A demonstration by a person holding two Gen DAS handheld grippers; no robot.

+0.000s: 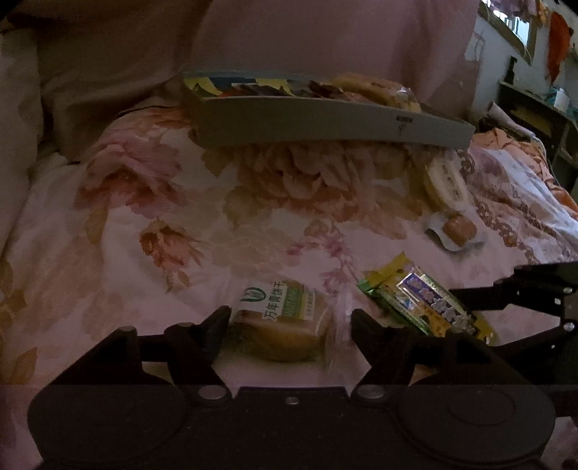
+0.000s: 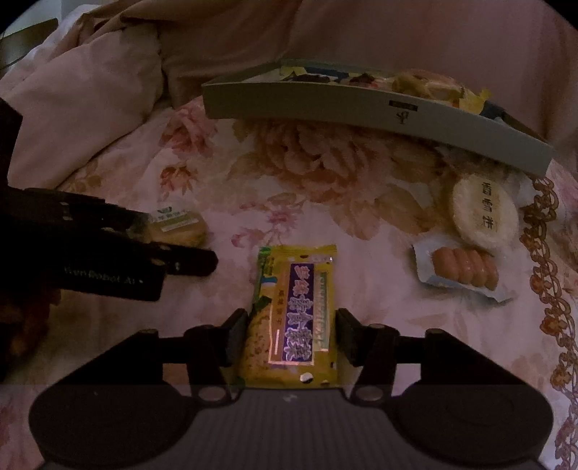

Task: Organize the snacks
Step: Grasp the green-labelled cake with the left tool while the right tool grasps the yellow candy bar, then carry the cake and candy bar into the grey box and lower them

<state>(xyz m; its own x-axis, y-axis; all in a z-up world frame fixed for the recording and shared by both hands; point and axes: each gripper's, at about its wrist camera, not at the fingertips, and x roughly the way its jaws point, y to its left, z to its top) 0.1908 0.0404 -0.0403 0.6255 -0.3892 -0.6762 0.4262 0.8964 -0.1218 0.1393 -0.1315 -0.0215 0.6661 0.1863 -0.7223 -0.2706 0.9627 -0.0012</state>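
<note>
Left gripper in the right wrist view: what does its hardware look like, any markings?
The left gripper is matte black, built of flat bars joined by small silver screws, with pale lettering along its side, too blurred to read fully. No cables or sleeve show.

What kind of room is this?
Most likely a bedroom: the snacks lie on a flowered bedspread, a pink pillow sits behind, and a shelf stands by a window.

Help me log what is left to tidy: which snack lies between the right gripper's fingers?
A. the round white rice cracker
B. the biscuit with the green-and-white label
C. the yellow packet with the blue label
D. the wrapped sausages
C: in the right wrist view the yellow packet lies lengthwise between the right gripper's fingers, on the bedspread.
</note>
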